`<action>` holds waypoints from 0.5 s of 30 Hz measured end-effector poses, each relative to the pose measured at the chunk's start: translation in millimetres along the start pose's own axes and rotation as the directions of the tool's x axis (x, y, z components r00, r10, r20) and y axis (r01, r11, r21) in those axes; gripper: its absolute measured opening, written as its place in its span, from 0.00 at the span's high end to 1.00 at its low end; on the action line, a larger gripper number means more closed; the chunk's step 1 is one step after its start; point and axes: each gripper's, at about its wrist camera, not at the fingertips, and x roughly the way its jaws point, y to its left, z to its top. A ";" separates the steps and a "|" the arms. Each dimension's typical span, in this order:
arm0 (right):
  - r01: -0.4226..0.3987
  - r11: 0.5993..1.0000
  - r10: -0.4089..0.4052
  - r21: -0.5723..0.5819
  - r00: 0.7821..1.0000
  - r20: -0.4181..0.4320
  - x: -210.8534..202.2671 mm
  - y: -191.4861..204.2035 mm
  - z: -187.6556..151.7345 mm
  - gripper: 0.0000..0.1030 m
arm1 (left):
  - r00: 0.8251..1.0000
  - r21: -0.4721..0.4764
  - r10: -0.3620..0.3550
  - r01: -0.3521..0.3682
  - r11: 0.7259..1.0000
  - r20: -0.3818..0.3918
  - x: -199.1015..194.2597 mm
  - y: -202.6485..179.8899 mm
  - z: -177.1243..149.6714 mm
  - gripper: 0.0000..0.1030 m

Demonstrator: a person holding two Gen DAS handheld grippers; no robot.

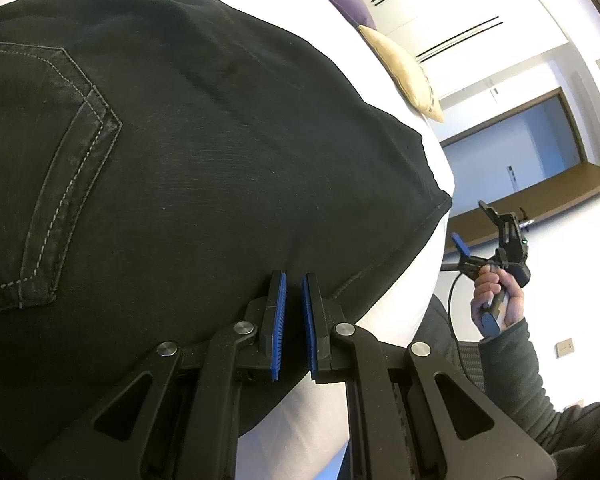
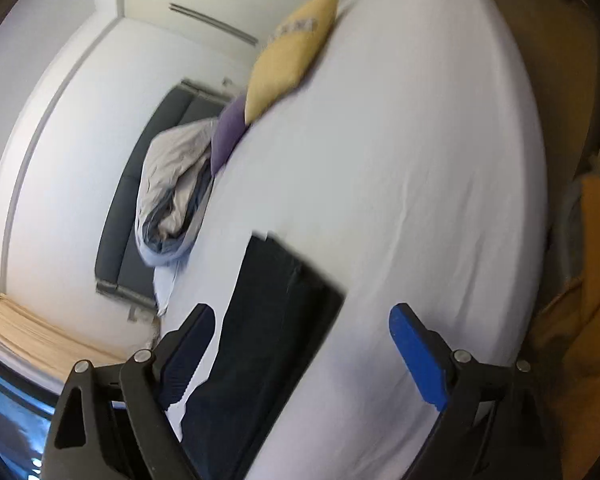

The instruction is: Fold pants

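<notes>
Black pants (image 1: 204, 152) lie folded on a white bed (image 1: 400, 308), back pocket at the left. My left gripper (image 1: 295, 280) hovers close over the pants' near edge by the hem; its blue pads stand a narrow gap apart with nothing between them. My right gripper (image 2: 302, 316) is wide open and empty above the bed, with the folded pants (image 2: 276, 320) lying below between its fingers. In the left wrist view it (image 1: 472, 224) is held up in a hand, off the bed's edge.
A yellow pillow (image 2: 292, 52), a purple pillow (image 2: 228, 136) and a bundled grey duvet (image 2: 172, 184) lie along the bed's far side. The white bed (image 2: 420, 180) stretches beyond the pants. A dark sofa (image 2: 120, 216) stands by the wall.
</notes>
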 end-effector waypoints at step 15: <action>-0.075 0.988 0.083 0.133 0.995 -0.055 39.7 -1.5 -15.9 0.31 | 1.000 -0.005 -0.010 0.010 1.000 0.001 -13.1 16.2 -1.3 0.92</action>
